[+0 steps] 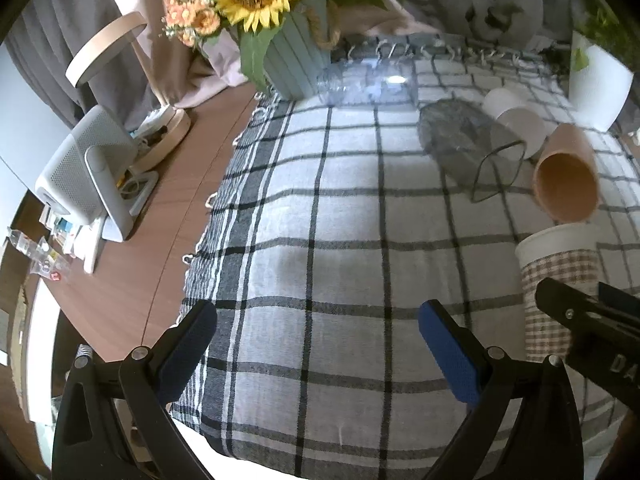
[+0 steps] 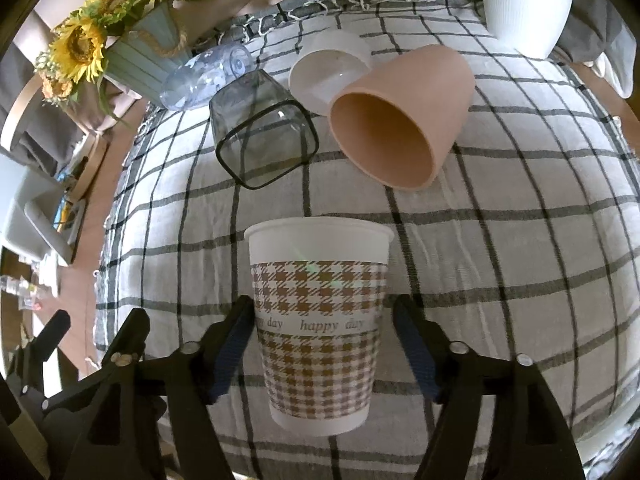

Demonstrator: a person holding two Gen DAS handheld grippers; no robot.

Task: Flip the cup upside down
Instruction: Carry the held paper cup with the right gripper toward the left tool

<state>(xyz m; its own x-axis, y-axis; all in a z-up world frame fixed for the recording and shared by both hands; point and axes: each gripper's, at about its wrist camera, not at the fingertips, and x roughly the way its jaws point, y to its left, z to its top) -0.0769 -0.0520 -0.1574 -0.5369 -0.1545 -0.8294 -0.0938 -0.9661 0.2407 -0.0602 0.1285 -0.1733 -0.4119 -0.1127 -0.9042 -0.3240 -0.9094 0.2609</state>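
A paper cup (image 2: 320,328) with a brown houndstooth print, a white rolled rim and the words "happy day" in a band stands upright, mouth up, on the checked tablecloth (image 2: 500,280) toward its near edge. The right gripper (image 2: 322,344) brackets it at mid-height: its two black fingers with blue textured pads (image 2: 230,360) stand spread apart, the left pad at or just off the cup wall, the right one a clear gap away, so nothing is clamped.

The cloth is a woven grey-white fabric crossed by dark lines, slightly wrinkled, with a knotted white fringe along its far edge. Toward that edge four cups lie tipped on their sides in a cluster: a matte peach plastic cup (image 2: 404,116), conical with its mouth facing the camera; a white round cup (image 2: 324,76) just behind it and touching it; a smoky grey transparent tumbler (image 2: 260,136) with a rounded-square, dark-edged rim; and a clear bluish ribbed glass (image 2: 204,76) beyond that.

A pale blue ribbed pot of sunflowers (image 2: 144,52) with a rope handle sits at the far left corner, a white ribbed planter (image 2: 524,4) at the far right corner.

The left gripper (image 1: 318,344) hovers over bare cloth left of the paper cup, its blue-padded fingers wide apart and holding nothing. Left of the cloth, the brown wooden tabletop (image 1: 160,208) carries a white perforated appliance (image 1: 84,176).
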